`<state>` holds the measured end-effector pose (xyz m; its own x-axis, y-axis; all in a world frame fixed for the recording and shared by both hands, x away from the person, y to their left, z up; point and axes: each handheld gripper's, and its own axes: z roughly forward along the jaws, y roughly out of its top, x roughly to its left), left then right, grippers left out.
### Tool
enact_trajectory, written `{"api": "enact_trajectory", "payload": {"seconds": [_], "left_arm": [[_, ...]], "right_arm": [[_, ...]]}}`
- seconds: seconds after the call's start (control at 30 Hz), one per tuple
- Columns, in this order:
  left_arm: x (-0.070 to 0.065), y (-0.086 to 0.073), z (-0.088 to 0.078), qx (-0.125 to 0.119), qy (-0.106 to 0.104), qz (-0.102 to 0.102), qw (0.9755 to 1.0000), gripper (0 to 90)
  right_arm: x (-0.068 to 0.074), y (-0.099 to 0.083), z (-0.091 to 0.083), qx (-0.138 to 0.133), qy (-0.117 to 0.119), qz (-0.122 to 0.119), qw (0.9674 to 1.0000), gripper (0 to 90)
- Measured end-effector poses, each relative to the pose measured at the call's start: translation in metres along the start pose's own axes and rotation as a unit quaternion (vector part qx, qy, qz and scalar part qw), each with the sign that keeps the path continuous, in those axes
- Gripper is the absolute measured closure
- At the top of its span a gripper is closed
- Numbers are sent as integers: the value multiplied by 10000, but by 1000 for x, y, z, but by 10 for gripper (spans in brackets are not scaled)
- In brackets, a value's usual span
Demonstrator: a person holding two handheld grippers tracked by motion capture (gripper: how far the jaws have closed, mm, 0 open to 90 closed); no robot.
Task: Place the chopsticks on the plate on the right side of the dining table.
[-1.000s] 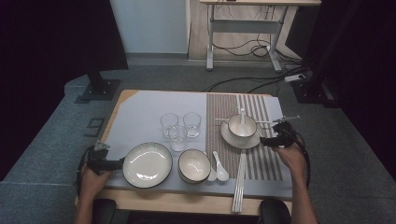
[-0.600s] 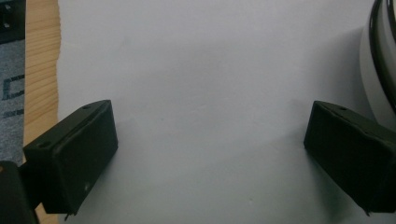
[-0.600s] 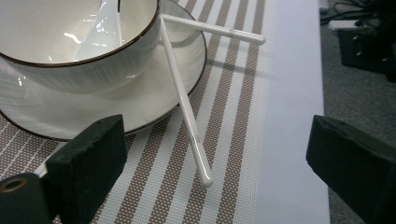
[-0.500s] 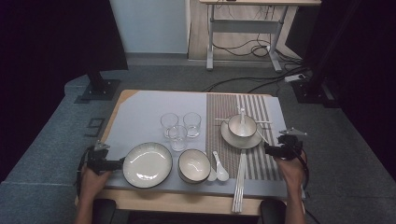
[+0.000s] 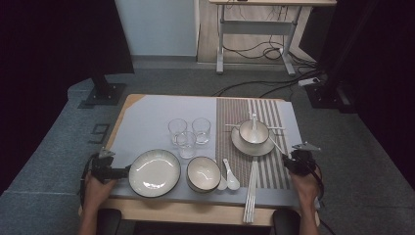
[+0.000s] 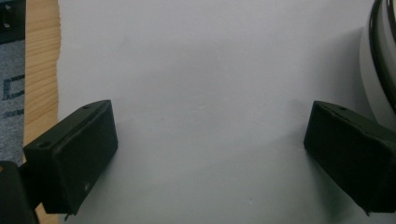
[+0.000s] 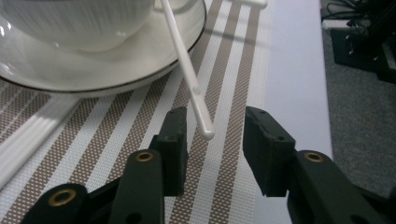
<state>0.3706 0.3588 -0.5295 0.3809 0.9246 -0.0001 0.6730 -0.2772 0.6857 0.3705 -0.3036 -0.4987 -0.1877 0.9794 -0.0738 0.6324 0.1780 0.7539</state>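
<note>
White plastic chopstick (image 7: 189, 77) at frame centre – light, stiff, slick; best taken near its free tip. The right gripper's (image 7: 212, 140) jaws, just closing, straddle that tip without touching.

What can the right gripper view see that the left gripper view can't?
Right gripper view: a white chopstick leaning off the saucer, a bowl on it, the striped mat. On the right gripper the jaws have just been closing around the chopstick's tip, untouched. Left gripper view: the plate and its dark rim, the table's wooden edge, the left gripper wide open. Both: black jaws over the pale table cover.
</note>
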Motion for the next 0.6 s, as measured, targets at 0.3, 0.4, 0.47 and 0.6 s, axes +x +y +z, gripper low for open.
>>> {"api": "enact_trajectory", "payload": {"seconds": [0.3, 0.4, 0.47, 0.6], "left_arm": [[0, 0, 0, 3, -2, 0, 10000, 24], [0, 0, 0, 1, 0, -1, 10000, 24], [0, 0, 0, 2, -1, 0, 10000, 24], [0, 0, 0, 2, -1, -1, 10000, 24]], "right_arm": [[-1, -2, 5, 112, 15, 117, 9999, 679], [-1, -2, 7, 142, 43, 117, 9998, 695], [-2, -2, 8, 162, 40, 101, 9998, 707], [-3, -1, 10, 180, 54, 75, 9998, 733]]}}
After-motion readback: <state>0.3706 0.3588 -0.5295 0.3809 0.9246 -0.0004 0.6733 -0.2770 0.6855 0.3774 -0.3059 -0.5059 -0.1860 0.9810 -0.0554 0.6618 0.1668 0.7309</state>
